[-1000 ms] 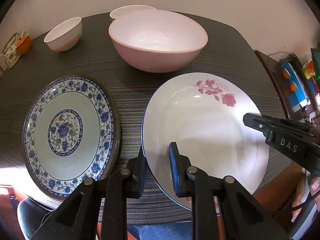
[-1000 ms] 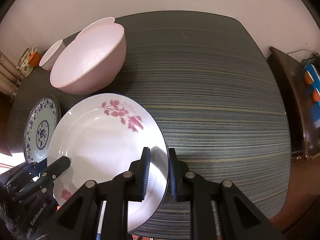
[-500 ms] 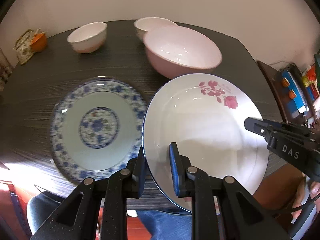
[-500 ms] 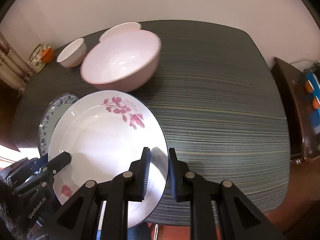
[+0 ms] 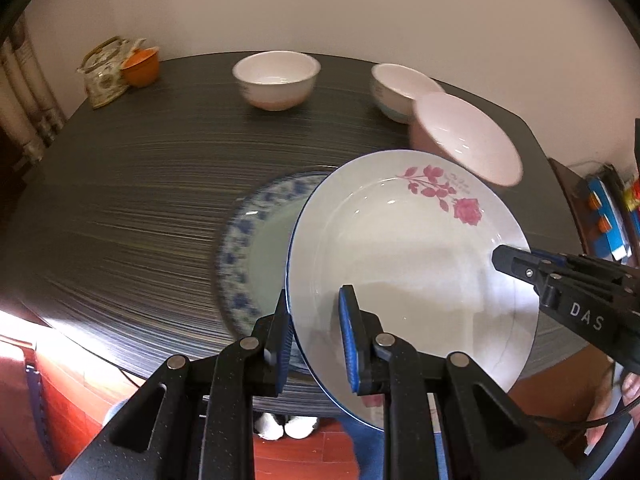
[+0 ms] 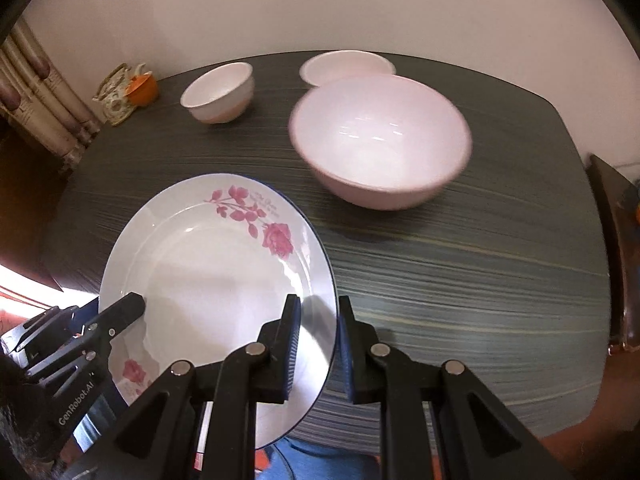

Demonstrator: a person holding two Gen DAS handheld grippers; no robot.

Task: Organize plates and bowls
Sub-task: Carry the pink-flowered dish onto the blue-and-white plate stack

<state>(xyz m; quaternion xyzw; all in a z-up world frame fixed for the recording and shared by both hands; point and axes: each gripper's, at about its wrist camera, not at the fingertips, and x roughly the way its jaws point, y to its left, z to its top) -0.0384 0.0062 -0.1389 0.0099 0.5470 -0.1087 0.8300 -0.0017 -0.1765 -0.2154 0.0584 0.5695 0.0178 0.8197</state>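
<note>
Since a second ago the rose plate has been carried sideways and lifted a little: it lay beside the blue plate and now overlaps it, hiding its right half. The left gripper is nearly closed on the plate's near-left rim, one pad above and one below. The right gripper is clamped the same way on the opposite rim, so the plate hangs between the two, clear of the desk.

The step in hand looks like stacking the rose plate on the blue one. The next move calls for a further shift until the two are centred, then an even lowering with both hands before either grip loosens. The pink bowl and two small bowls wait farther back.
</note>
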